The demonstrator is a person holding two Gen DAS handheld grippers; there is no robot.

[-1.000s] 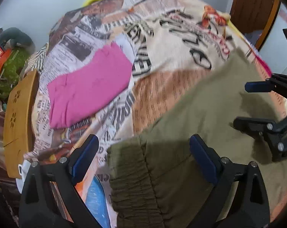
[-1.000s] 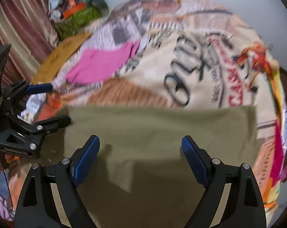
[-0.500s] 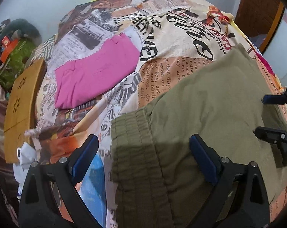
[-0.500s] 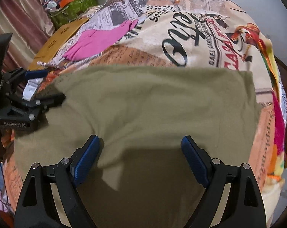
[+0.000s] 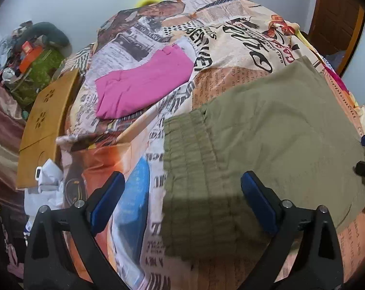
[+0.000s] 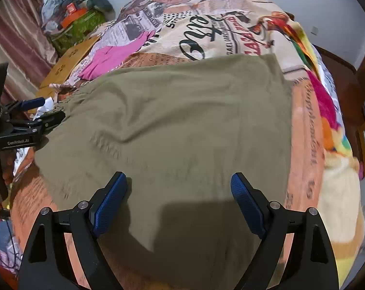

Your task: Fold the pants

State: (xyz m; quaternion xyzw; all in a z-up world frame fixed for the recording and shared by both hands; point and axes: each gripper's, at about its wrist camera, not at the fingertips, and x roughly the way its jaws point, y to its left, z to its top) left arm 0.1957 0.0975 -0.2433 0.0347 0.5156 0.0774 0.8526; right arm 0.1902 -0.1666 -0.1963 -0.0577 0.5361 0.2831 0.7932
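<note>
Pants (image 6: 182,120), olive woven cloth, ribbed elastic waistband (image 5: 185,159), newsprint-patterned bedspread (image 5: 230,48)

Here come the left tongs (image 5: 181,194): matte black plastic arms splaying out in a V, each with a triangular cut-out near the base, and a flat, deep-blue ribbed pad on the inner face of each finger (image 5: 106,200). Two round silver screws sit on every arm just behind the pad. Over to the right tongs (image 6: 178,192) and it's the same build, black frame, blue textured pads, paired silver screw heads. Seen side-on from the right camera, the left unit carries white lettering, "GenRobot.AI", along its black body
</note>
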